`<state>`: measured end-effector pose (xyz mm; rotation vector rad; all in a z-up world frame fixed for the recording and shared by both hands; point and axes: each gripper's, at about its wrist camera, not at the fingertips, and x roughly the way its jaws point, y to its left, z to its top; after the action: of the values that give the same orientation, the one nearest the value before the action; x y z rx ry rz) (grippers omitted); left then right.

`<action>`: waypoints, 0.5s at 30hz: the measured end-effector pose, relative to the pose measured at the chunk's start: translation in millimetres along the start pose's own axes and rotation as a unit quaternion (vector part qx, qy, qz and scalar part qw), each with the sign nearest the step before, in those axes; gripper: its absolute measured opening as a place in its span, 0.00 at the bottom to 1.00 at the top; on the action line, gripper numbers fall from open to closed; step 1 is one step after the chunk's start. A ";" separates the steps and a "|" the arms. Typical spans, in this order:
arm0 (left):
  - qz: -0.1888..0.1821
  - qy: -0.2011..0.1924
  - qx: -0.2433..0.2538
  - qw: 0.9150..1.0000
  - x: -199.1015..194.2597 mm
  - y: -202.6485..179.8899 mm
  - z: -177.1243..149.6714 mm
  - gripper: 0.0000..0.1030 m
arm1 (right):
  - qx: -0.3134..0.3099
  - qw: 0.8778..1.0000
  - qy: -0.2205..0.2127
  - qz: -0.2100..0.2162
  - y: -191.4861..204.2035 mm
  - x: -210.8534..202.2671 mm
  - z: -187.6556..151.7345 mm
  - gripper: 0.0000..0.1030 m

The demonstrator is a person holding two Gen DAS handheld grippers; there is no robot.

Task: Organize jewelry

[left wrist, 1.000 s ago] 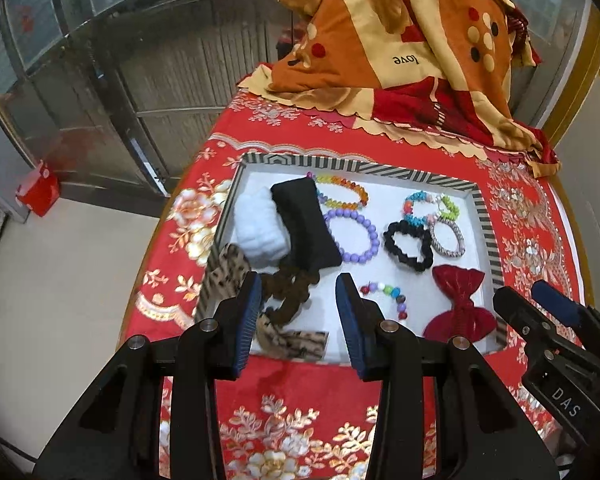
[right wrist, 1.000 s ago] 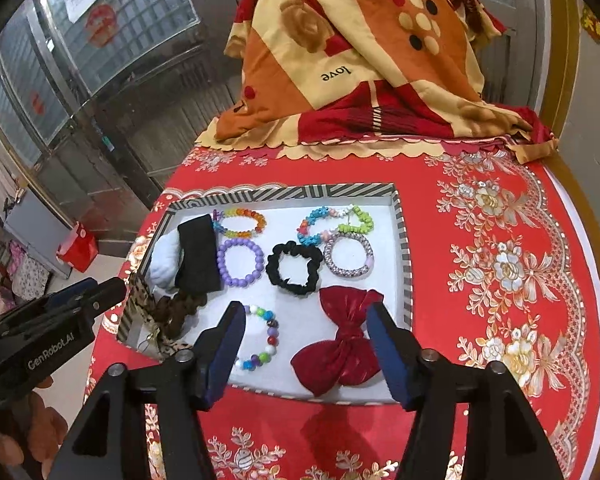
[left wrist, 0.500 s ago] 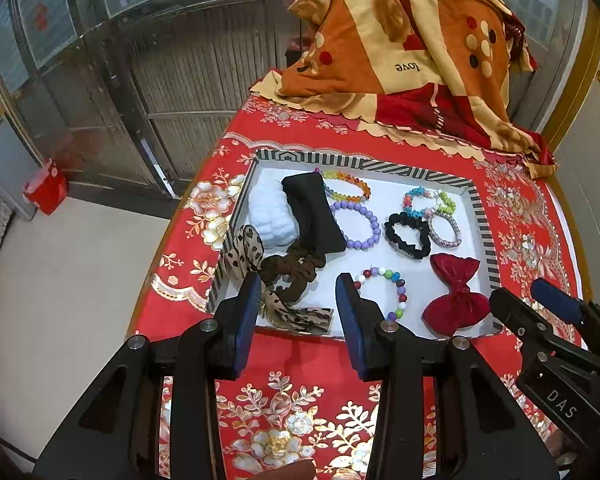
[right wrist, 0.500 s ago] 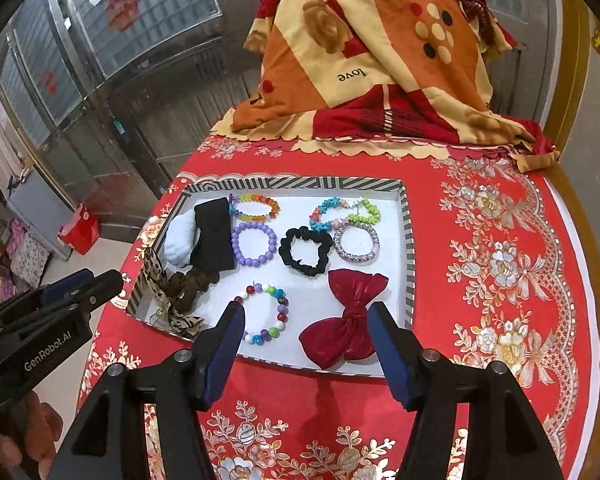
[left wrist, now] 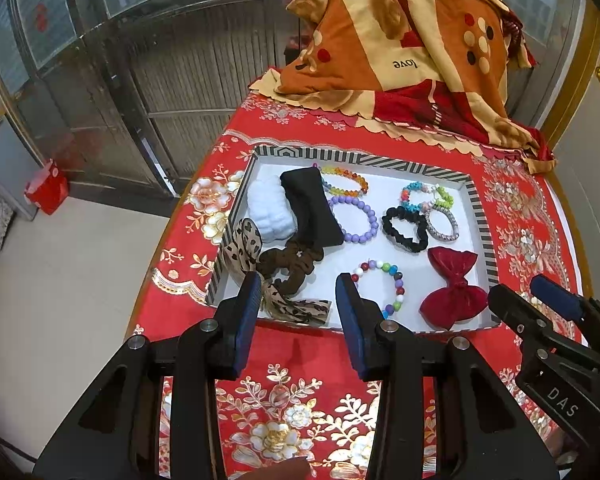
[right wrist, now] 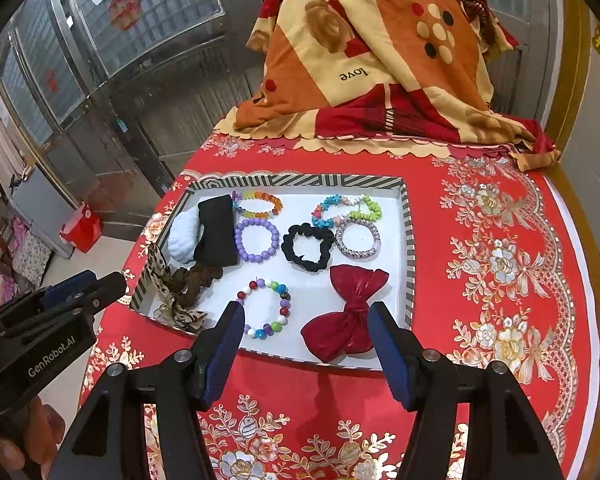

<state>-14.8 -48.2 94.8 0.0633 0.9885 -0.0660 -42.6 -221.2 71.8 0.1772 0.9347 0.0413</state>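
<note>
The striped-rim tray is located at frame centre in both views, on the red floral tablecloth. The jewelry is laid inside it: a purple bead bracelet and black scrunchie mid-tray, a multicoloured bead bracelet and red bow along the lower edge. The left gripper is held over the lower left of the tray, jaws apart, nothing between them. The right gripper is held over the lower edge, jaws apart and empty.

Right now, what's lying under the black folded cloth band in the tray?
The black folded cloth band overlaps the white fluffy scrunchie beside it and the brown scrunchie's top end. Whatever else lies beneath is covered.
</note>
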 end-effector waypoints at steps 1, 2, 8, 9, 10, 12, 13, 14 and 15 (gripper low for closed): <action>0.000 0.000 0.000 1.000 -0.3 0.1 -0.2 0.37 | 0.001 1.000 0.001 0.000 0.0 0.1 -0.1 0.60; 0.000 -0.001 0.000 1.000 0.4 -0.2 0.3 0.37 | 0.001 1.000 0.002 0.000 0.4 0.4 0.0 0.60; -0.001 0.000 0.000 1.000 0.6 0.3 0.2 0.37 | 0.000 1.000 0.004 0.002 1.1 1.9 1.1 0.60; -0.001 0.000 0.000 1.000 0.4 0.3 0.0 0.37 | 0.000 1.000 0.004 0.003 1.0 2.1 1.2 0.60; -0.001 0.000 0.001 1.000 0.8 0.3 0.5 0.37 | 0.000 1.000 0.004 0.003 0.5 2.0 1.2 0.60; -0.001 0.001 0.001 1.000 0.8 0.6 0.0 0.37 | 0.000 1.000 0.004 0.003 0.8 2.3 1.7 0.60; -0.001 0.001 0.001 1.000 0.8 0.6 -0.1 0.37 | 0.000 1.000 0.004 0.003 0.8 2.4 1.6 0.60; -0.001 0.002 0.000 1.000 0.8 0.6 -0.1 0.37 | 0.000 1.000 0.004 0.003 0.8 2.5 1.7 0.60; -0.002 0.003 0.000 1.000 0.7 0.7 -0.5 0.37 | 0.001 1.000 0.004 0.003 0.6 2.6 1.5 0.60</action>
<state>-14.8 -47.4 93.9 0.0615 0.9938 -0.0688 -39.8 -220.5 70.7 0.1810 0.9431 0.0463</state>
